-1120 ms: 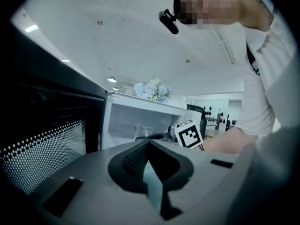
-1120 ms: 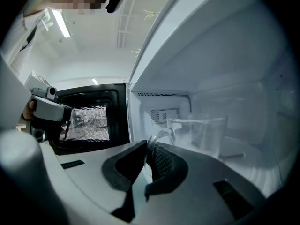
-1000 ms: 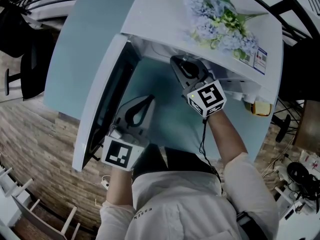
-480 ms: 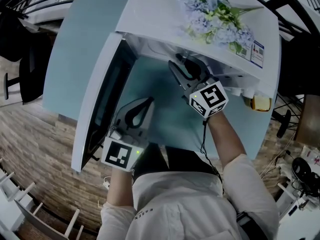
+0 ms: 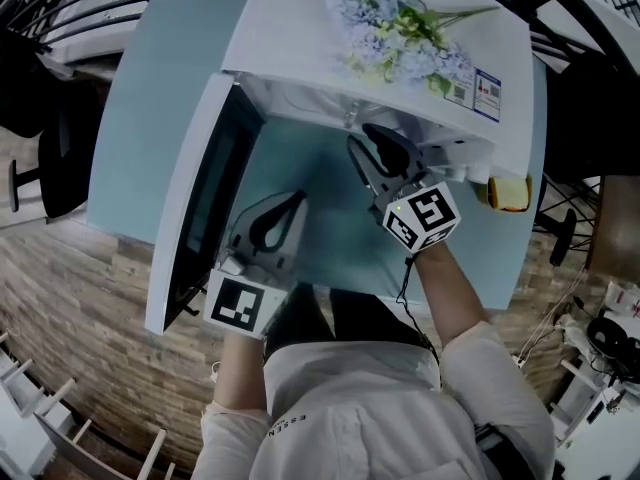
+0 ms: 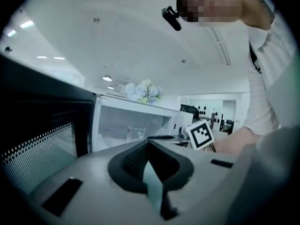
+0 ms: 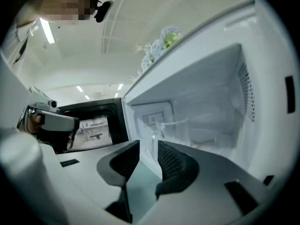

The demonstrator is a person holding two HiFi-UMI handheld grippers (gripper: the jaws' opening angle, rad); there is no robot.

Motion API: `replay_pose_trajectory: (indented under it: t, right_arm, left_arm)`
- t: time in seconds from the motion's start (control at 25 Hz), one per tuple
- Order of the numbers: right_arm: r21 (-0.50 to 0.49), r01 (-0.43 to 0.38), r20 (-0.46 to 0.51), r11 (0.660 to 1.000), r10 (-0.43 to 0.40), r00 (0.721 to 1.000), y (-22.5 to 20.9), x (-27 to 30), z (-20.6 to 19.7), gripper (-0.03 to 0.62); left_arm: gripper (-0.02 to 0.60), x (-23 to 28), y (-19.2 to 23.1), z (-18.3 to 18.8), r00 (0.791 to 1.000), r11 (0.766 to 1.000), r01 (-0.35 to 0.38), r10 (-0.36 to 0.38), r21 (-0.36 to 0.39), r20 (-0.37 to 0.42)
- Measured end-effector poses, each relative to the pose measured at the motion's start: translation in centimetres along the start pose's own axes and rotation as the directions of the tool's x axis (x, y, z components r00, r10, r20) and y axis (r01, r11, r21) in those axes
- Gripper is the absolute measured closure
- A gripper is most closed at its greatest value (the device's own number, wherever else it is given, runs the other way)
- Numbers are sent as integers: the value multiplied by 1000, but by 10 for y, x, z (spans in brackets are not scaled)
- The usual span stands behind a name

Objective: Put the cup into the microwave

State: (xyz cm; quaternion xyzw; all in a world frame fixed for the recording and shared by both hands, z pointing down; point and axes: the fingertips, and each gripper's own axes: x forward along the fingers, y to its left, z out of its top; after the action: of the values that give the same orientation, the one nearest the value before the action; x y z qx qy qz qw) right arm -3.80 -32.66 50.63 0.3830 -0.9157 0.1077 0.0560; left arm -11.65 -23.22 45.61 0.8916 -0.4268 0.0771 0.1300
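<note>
Cup [image 7: 168,131] sits inside the microwave [image 7: 220,93]. The right gripper [image 7: 147,147] has just spread, empty. The left gripper [image 6: 148,143], pressed together, should probably shut the door [image 5: 195,208].

Cup [image 7: 171,128] faint, outline unclear; in head view hidden under microwave [image 5: 290,38] roof.

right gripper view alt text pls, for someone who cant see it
The right gripper, its jaws just opened and empty, points into an open white microwave where a clear glass cup stands just beyond the tips. To the left are the dark microwave door and the left gripper.
</note>
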Motion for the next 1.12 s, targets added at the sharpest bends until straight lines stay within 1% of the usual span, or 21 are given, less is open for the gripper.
replay_pose_trajectory:
  t: [0.2, 0.32, 0.44, 0.56, 0.72, 0.84, 1.12]
  right_arm:
    - [31, 30, 40, 999, -32, 999, 22, -36, 32, 486]
    - [19, 47, 65, 999, -48, 997, 34, -53, 57, 518]
    - [18, 84, 89, 996, -85, 992, 41, -69, 79, 560]
    - [-1, 109, 118, 994, -108, 987, 49, -84, 103, 577]
    - [-32, 149, 159, 988, -142, 977, 59, -99, 130, 577]
    - [-58, 165, 182, 985, -152, 972, 68, -106, 146, 578]
    - [-81, 194, 211, 978, -173, 962, 81, -116, 162, 579]
  left_arm:
    - [581, -4, -10, 37, 999, 998, 27, -29, 50, 30]
    - [581, -9, -14, 56, 998, 996, 40, -43, 80, 39]
    - [581, -14, -18, 71, 996, 992, 61, -66, 109, 52]
    - [581, -20, -21, 81, 994, 986, 84, -93, 144, 60]
    - [581, -27, -25, 100, 988, 970, 121, -138, 209, 72]
    - [581, -31, -28, 115, 981, 965, 147, -171, 219, 97]
    - [581, -38, -25, 140, 974, 961, 150, -184, 234, 129]
